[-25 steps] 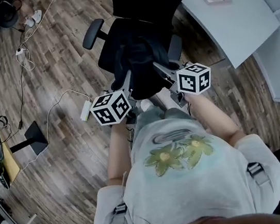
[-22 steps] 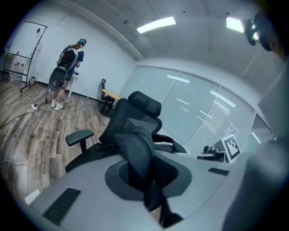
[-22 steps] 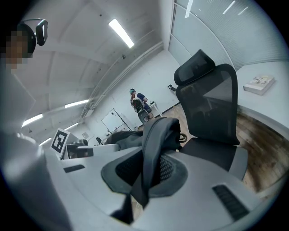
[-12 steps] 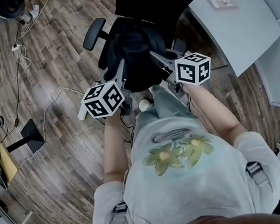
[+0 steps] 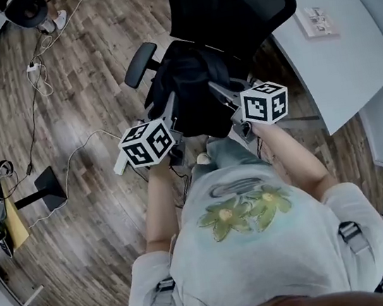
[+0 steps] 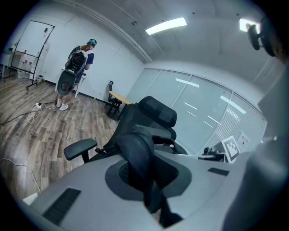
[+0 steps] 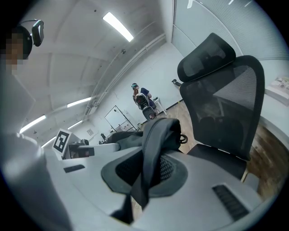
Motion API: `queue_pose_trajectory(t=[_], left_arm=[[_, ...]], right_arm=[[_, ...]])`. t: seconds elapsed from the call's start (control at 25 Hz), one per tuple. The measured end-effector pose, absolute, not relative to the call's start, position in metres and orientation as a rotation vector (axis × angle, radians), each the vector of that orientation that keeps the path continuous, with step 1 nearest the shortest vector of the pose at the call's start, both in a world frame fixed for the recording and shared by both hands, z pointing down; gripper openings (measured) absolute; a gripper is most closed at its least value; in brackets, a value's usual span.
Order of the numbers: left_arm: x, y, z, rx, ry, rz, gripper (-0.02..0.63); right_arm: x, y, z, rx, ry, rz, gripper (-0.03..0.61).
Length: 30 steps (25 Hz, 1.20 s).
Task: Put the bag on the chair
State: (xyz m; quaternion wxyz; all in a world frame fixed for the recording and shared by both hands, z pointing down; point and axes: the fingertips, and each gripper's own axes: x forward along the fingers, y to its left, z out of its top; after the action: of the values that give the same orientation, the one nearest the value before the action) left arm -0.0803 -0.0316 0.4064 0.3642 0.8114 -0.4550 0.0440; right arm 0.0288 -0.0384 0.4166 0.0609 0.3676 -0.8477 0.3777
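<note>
Head view: I hold the bag (image 5: 192, 84) at the chair's (image 5: 226, 4) front, left gripper (image 5: 171, 109) and right gripper (image 5: 220, 93) flanking it; left gripper view: jaws clamped on a strap (image 6: 148, 173); right gripper view: likewise; released early, it could slide off the chair

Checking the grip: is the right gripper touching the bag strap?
Touching. The right gripper view shows the bag strap pinched between the closed jaws of the right gripper.
</note>
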Motion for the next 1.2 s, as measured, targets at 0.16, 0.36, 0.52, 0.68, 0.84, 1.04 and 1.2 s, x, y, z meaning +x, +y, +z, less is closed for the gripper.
queue_pose_trajectory(t=[0.16, 0.36, 0.52, 0.68, 0.84, 1.04, 1.2], left_arm=[[-0.078, -0.056, 0.410, 2.083, -1.181, 0.128, 0.043], [-0.077, -0.087, 0.411, 2.095, -1.186, 0.143, 0.043], [-0.077, -0.108, 0.415, 2.106, -1.198, 0.182, 0.043], [-0.075, -0.127, 0.413, 2.107, -1.202, 0.207, 0.043], [-0.073, -0.141, 0.417, 2.103, -1.204, 0.221, 0.043], [-0.076, -0.152, 0.433, 2.076, -1.220, 0.271, 0.043], [-0.073, -0.157, 0.447, 2.057, -1.229, 0.305, 0.043]], right_arm=[[0.032, -0.065, 0.421, 1.102, -2.565, 1.140, 0.038], [0.035, -0.098, 0.423, 1.102, -2.570, 1.108, 0.038], [0.037, -0.120, 0.426, 1.100, -2.561, 1.091, 0.038], [0.039, -0.139, 0.425, 1.103, -2.554, 1.090, 0.038], [0.044, -0.154, 0.429, 1.103, -2.551, 1.093, 0.038], [0.045, -0.163, 0.444, 1.090, -2.537, 1.114, 0.038], [0.048, -0.171, 0.460, 1.083, -2.508, 1.129, 0.038]])
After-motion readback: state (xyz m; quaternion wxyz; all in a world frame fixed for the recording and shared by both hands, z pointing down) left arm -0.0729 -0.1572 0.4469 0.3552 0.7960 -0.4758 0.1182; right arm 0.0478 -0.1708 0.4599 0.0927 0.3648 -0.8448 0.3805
